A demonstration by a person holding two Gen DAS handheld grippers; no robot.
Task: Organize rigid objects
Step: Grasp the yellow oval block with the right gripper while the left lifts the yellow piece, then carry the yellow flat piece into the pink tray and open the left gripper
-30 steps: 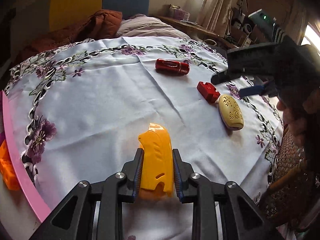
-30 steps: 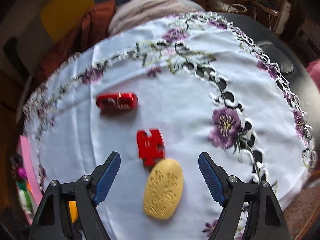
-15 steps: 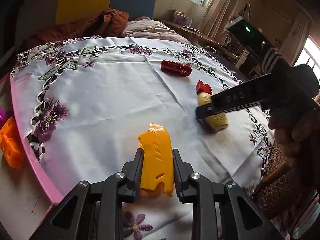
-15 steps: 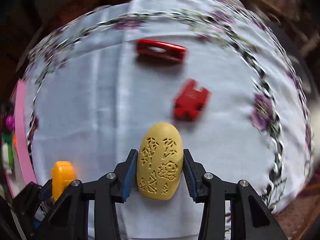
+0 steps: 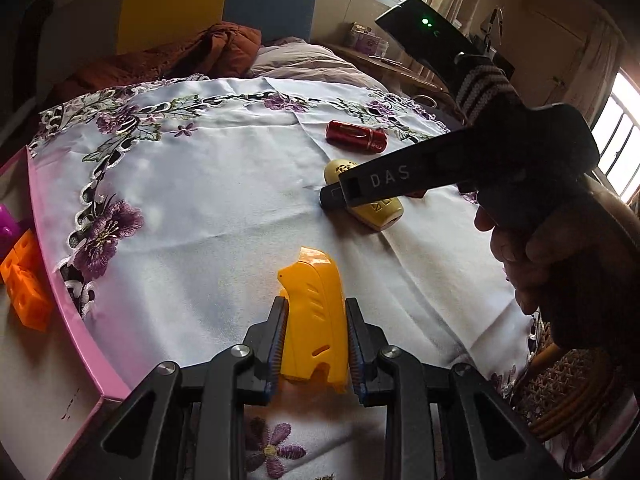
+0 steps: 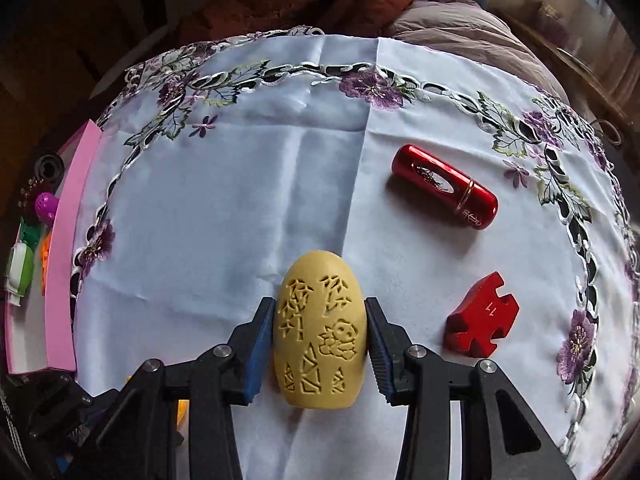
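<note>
Since a second ago, the right gripper [image 6: 320,340] has come down and closed on the yellow egg-shaped piece [image 6: 320,332], which was lying loose between its wide-open fingers. Now both blue pads are pressing on the egg's sides, near its wide middle, so it is not slipping out. The egg is still sitting low over the white tablecloth [image 6: 224,216], close to the near edge.

The left gripper [image 5: 314,344] is holding the orange plastic piece [image 5: 314,320] just as before, squeezed flat between its fingers, with the pointed end sticking forward. It is hanging over the near part of the cloth.

Just beside the egg, on its right, the red puzzle piece [image 6: 482,316] is lying flat. Farther back on the right, the red tube [image 6: 444,186] is lying on its side. Both are waiting, probably for their turn.

Along the left edge of the cloth, the pink tray [image 5: 60,280] is holding small toys, like the orange block [image 5: 24,280]. That is likely where things are going. The middle of the cloth is bare, so both grippers are getting an open path to the left.
</note>
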